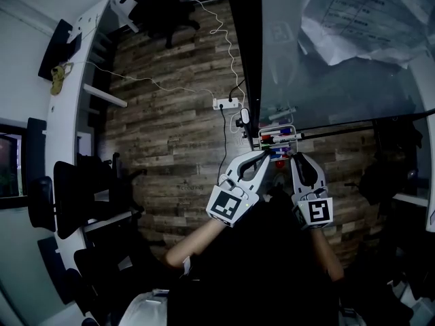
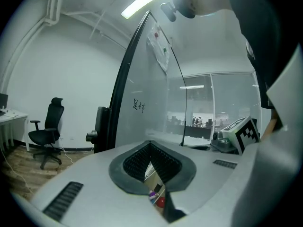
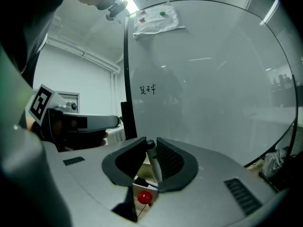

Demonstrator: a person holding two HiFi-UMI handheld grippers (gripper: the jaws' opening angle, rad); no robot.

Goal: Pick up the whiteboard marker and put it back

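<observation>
Where right gripper point(image 3: 150, 144) ribbed jaws pinch: slim cylindrical marker point(image 3: 154, 167).

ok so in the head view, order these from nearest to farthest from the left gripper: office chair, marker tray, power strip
Measured from the left gripper:
1. marker tray, right ahead of its tips, slightly to the right.
2. power strip, farther up the picture and to the left.
3. office chair, far off at the top of the picture, on the left.
</observation>
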